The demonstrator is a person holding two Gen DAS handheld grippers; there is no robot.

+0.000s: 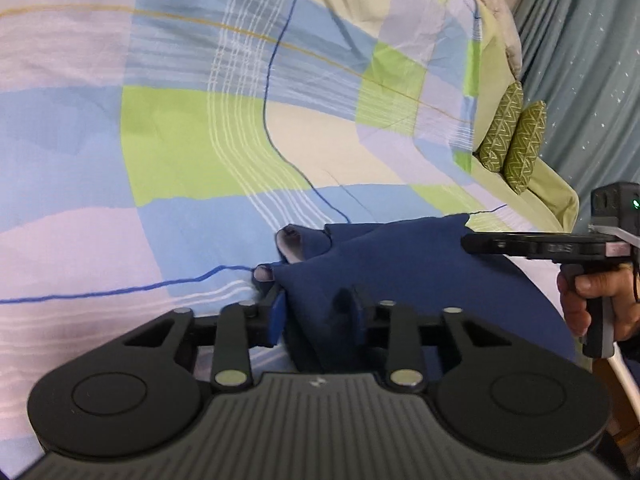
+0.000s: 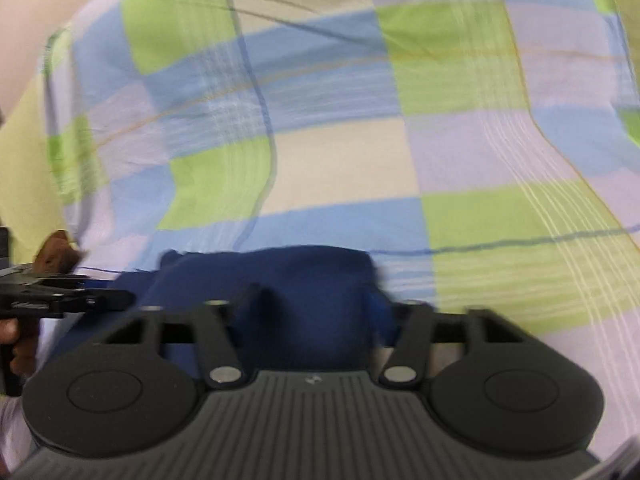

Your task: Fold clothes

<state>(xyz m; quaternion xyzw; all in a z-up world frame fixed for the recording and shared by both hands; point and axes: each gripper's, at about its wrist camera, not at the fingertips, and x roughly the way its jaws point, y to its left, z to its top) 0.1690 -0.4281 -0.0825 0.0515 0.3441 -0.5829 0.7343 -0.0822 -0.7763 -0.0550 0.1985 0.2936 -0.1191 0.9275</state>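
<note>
- While I lean over the checked bedspread, the navy garment lies on its near edge, right under both my tools.
- Long axis of that navy cloth: side to side along the bedspread's near edge, from my left gripper across to my right gripper. Its far border runs roughly straight across the checks.
- At the left end a corner is turned up, pale lining showing, and that end points out over the lilac and blue squares of the bedspread.
- Left gripper: jaws drawn in on a bunched fold of navy cloth, the blue pad on one side pressed against it, the other finger buried in the fabric. Clamped on the garment.
- Right gripper: the view is smeared with motion, but navy cloth fills the gap between its fingers and bulges up beyond them. It looks pinched on the garment as well.
- From the left camera I see my right hand wrapped round the handle, just off the bedspread's right edge, the tool lying level with its nose over the cloth's right end.
- From the right camera, my left tool comes in low at the bedspread's left edge, its tip touching the cloth's other end.
- Beyond the bedspread's far right corner two green patterned cushions stand side by side, with a grey-blue curtain behind them.
</note>
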